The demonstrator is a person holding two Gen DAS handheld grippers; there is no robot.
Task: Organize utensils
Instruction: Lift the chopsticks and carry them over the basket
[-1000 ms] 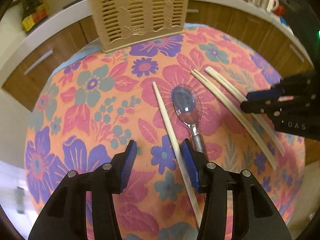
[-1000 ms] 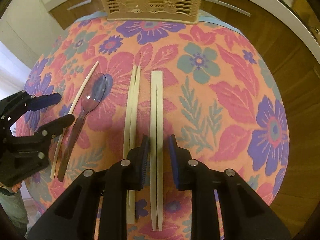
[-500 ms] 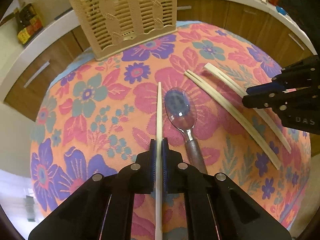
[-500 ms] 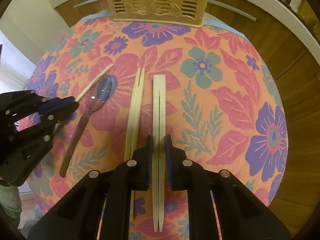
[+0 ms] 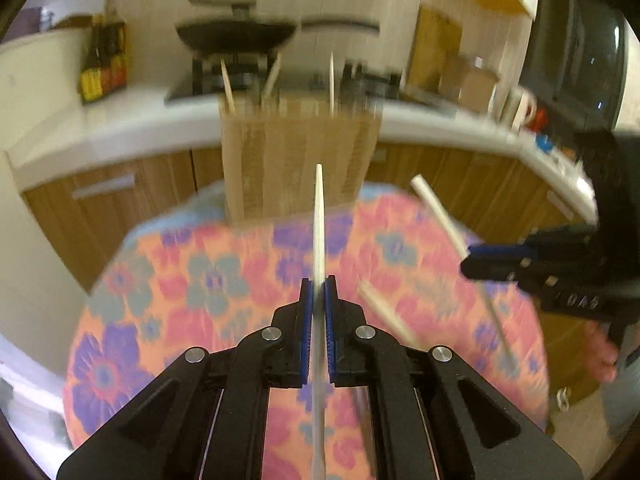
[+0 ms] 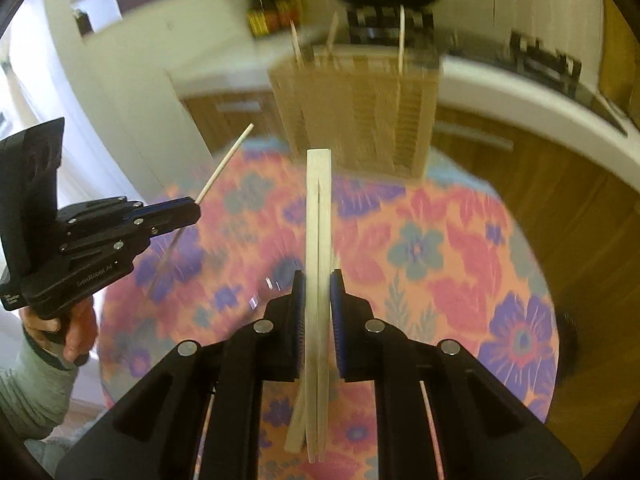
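My left gripper (image 5: 319,294) is shut on a single pale chopstick (image 5: 319,216), lifted off the table and pointing toward the beige slatted utensil basket (image 5: 296,160). My right gripper (image 6: 317,288) is shut on a pair of pale chopsticks (image 6: 319,216), also lifted and aimed at the basket (image 6: 356,108). Each gripper shows in the other's view, the right gripper (image 5: 472,264) with its chopsticks (image 5: 438,210) and the left gripper (image 6: 192,210) with its chopstick (image 6: 226,162). Another chopstick pair (image 5: 386,316) lies on the floral cloth. Several chopsticks stand in the basket. The spoon is hidden.
The round table carries a floral cloth (image 5: 192,280). Behind the basket runs a white counter (image 5: 100,124) with a black pan (image 5: 236,34) on a stove, bottles (image 5: 102,68) and wooden cabinets (image 5: 100,200). Both views are motion-blurred.
Both grippers closed on their chopsticks and have lifted them off the table, tilting up toward the basket. The spoon and one chopstick pair stayed on the cloth.
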